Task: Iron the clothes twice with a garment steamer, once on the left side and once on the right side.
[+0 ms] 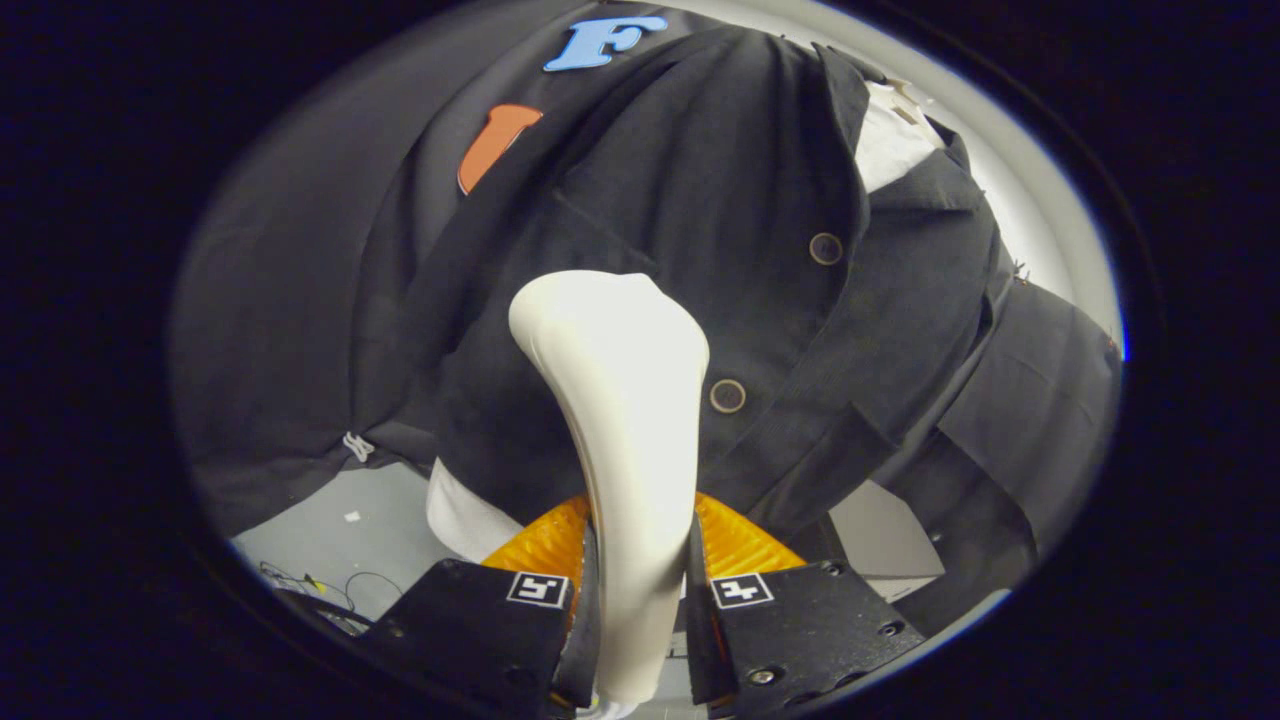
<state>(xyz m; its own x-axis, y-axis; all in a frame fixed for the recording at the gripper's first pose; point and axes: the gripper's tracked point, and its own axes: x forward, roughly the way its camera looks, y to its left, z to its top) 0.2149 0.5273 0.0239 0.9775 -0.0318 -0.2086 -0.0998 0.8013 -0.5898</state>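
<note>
A smooth white plastic garment steamer point(620, 420) stands upright between the gripper's point(640, 590) two fingers, both pressing on its narrow handle; its broad rounded head flares wider ahead of them. The head rests against or just in front of a dark, near-black button-front shirt point(720, 230) of matte woven cloth, beside the placket. The shirt hangs open-collared, two round brown buttons showing, white lining at its neck.

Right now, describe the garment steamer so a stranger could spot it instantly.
Find the dark buttoned jacket hanging ahead. Against its front stands the garment steamer, clamped between the gripper fingers. It is the only smooth, cream, flared thing.
</note>
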